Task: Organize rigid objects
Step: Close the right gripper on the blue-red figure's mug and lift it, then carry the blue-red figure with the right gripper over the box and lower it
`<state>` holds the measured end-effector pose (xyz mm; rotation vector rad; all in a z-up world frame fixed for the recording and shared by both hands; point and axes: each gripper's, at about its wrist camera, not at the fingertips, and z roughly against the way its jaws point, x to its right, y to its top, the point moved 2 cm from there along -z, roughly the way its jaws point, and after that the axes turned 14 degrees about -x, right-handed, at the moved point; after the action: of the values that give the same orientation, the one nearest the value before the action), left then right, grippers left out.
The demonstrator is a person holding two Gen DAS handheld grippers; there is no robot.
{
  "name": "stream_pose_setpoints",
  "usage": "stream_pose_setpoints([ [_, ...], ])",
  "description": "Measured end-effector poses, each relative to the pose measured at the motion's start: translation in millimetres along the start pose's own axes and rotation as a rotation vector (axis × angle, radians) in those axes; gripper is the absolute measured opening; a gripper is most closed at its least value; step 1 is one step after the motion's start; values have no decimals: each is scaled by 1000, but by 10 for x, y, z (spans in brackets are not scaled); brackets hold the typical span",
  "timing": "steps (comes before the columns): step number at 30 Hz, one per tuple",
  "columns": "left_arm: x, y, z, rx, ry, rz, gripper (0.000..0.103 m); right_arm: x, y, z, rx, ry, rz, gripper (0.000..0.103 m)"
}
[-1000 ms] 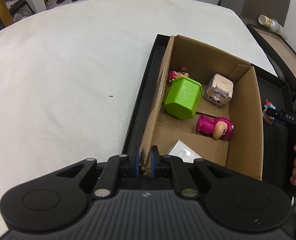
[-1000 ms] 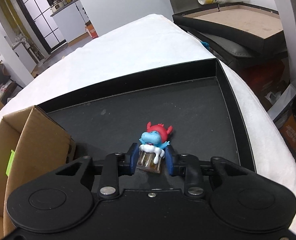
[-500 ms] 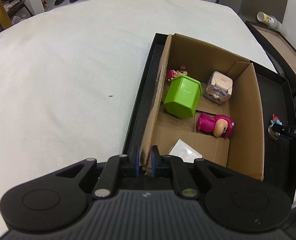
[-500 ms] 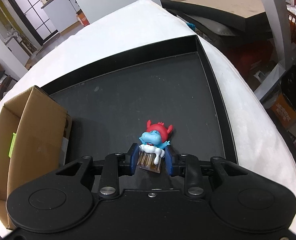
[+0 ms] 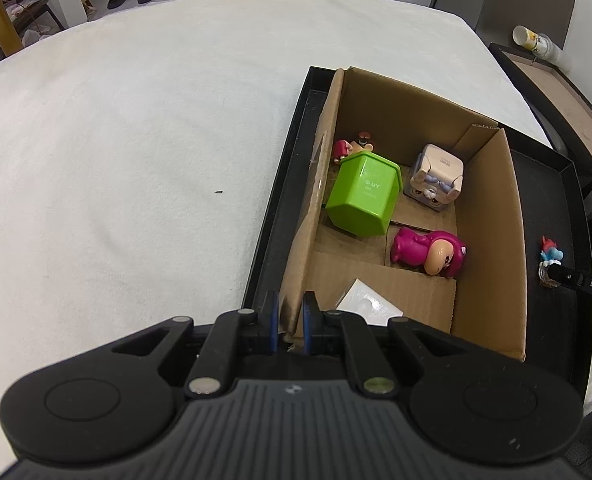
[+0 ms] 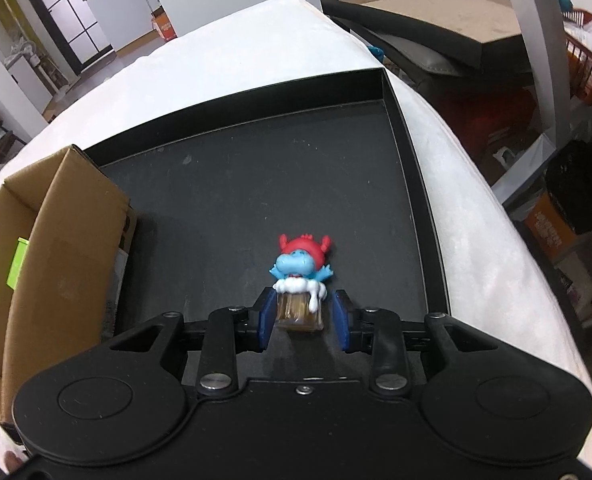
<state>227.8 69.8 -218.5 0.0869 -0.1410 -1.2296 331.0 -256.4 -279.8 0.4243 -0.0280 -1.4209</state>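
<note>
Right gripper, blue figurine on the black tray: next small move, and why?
Probably finish opening and back the right gripper straight off. Its jaws are opening, with a visible gap beside the blue figurine, which stands upright on the black tray floor, outside the cardboard box. Any sideways drift could tip it.

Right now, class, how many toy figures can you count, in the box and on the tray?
4: pink figure, pale boxy figure and small red figure inside the box; blue figure on the tray. Others may be hidden.
</note>
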Motion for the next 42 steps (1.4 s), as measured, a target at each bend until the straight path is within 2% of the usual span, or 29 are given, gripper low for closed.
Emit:
stream_pose_setpoints([
  [1,-3,1,-3,-2,-2,1,9,-9,12,5,2,8,1,34],
  [4,-6,2,-4,0,-5,2,9,-72,44,12,22,-5,13,61],
  [5,-12,2,0,0,-7,3,9,-94,42,9,31,-16,24,64],
  [13,-17,6,2,-1,-19,13,9,-177,134,-188,30,-88,19,64],
  [18,-17,6,6,1,-18,8,9,-268,133,-232,54,-154,61,61],
  [22,-12,12,-4,-3,-16,9,9,-293,128,-240,77,-217,77,48],
  [25,-9,14,-9,-4,-14,8,9,-278,126,-231,85,-232,78,40],
  [33,-18,-3,10,4,-18,6,9,-266,111,-123,70,-204,77,36],
  [42,-30,-28,34,12,-26,2,9,-256,84,180,109,-154,66,32],
])
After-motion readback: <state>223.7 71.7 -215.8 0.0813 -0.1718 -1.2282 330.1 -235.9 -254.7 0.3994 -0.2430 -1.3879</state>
